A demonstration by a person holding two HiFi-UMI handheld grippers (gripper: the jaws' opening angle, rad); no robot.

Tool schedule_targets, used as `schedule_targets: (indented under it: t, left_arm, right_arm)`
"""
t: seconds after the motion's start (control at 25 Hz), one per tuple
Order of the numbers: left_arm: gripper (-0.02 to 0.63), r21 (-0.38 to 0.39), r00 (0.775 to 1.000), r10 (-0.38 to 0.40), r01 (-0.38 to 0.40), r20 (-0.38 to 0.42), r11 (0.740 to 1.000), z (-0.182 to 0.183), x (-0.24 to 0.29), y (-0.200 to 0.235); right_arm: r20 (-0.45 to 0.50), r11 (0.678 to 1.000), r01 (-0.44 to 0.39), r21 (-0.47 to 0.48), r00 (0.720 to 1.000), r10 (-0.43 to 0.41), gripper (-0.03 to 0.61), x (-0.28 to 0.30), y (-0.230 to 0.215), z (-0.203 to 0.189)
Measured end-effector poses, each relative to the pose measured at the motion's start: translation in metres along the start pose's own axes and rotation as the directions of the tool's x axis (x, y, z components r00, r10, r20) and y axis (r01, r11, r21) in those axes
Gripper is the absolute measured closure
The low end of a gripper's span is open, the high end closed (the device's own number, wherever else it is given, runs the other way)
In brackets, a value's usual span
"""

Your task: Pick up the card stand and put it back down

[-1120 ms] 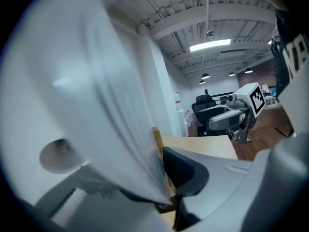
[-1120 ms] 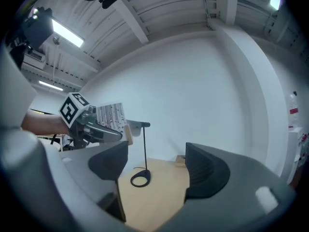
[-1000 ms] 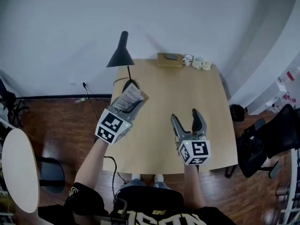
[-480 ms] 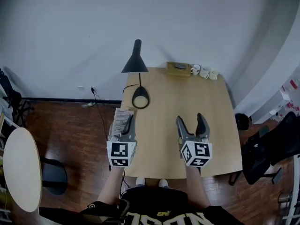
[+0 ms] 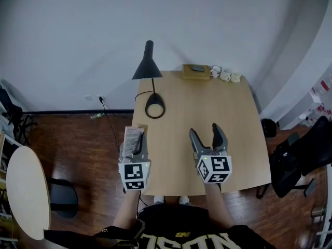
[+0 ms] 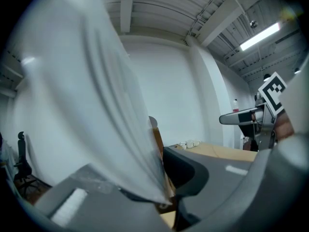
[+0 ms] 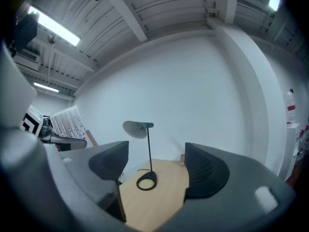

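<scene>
Stand (image 5: 132, 136) at table's (image 5: 236, 139) left edge
left claw (image 5: 138, 139) clenched on it, length along jaws; right claw (image 5: 206, 130) released

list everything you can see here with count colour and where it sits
light wooden table: 1, tan, centre of the head view
black cone-shade desk lamp: 1, black, table's far left corner
flat wooden box: 1, brown, table's far edge
small white cups: 3, white, far edge, right of the box
clear card stand with a printed sheet: 1, clear and white, at the table's left edge, held
round white side table: 1, white, far left on the floor
black office chair: 1, black, right of the table
left gripper: 1, grey, shut on the card stand
right gripper: 1, grey, jaws apart, empty, over the table's near half
</scene>
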State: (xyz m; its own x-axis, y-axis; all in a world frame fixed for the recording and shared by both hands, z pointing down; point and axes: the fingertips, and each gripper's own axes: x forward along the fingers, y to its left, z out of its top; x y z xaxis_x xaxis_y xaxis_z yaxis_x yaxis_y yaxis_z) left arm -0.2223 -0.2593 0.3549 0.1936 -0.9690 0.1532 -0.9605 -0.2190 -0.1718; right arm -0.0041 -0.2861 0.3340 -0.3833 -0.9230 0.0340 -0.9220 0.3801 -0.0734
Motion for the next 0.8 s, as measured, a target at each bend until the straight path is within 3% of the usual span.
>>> schedule_targets:
  t: [0.2, 0.4, 0.8]
  left_arm:
    - [0.558, -0.021, 1.000, 0.010, -0.011, -0.029, 1.000, -0.015, 0.002, 0.005]
    - [0.558, -0.017, 0.999, -0.033, 0.032, -0.043, 0.999, -0.027, 0.008, 0.008]
    - [0.555, 0.130, 0.979, -0.173, 0.187, -0.112, 0.974, -0.064, 0.045, 0.027]
  right_arm:
    - [-0.023, 1.000, 0.007, -0.005, 1.000, -0.007, 0.218, 0.004, -0.005, -0.007]
    - [-0.035, 1.000, -0.001, -0.005, 0.999, 0.001, 0.218, 0.010, -0.004, -0.010]
    - [-0.118, 1.000, -0.004, 0.020, 0.993, 0.006, 0.222, 0.021, -0.009, -0.042]
